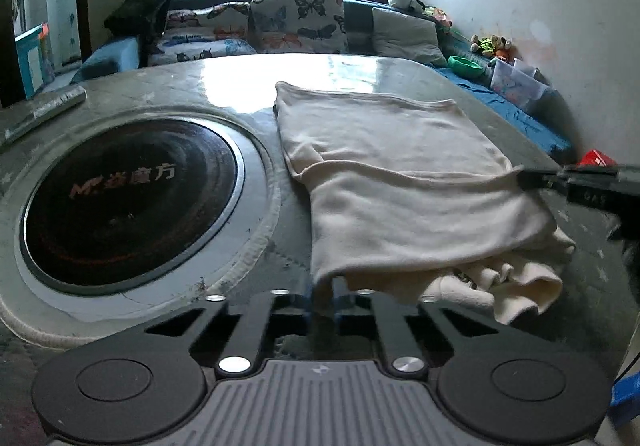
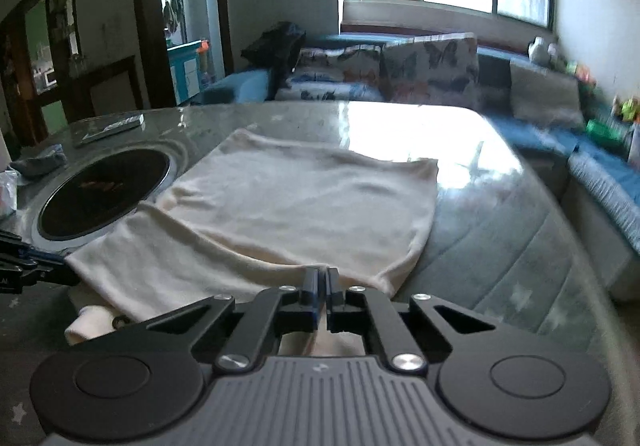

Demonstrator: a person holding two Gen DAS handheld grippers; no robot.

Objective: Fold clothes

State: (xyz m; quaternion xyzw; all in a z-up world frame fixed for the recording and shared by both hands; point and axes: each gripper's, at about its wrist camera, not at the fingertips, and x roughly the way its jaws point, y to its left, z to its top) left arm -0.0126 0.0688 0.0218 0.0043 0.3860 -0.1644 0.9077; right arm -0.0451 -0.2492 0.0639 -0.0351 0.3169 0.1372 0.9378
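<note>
A cream garment (image 1: 400,182) lies on the counter (image 1: 360,74) beside the round cooktop (image 1: 128,202); the left hand-held gripper (image 1: 324,298) and right hand-held gripper (image 2: 322,286) each pinch its near edge.

Grey marble table (image 1: 400,74) carries cream garment (image 1: 400,174); inset round hob (image 1: 128,202).

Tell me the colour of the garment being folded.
Cream, plain with no print; the garment shows best in the left wrist view.
</note>
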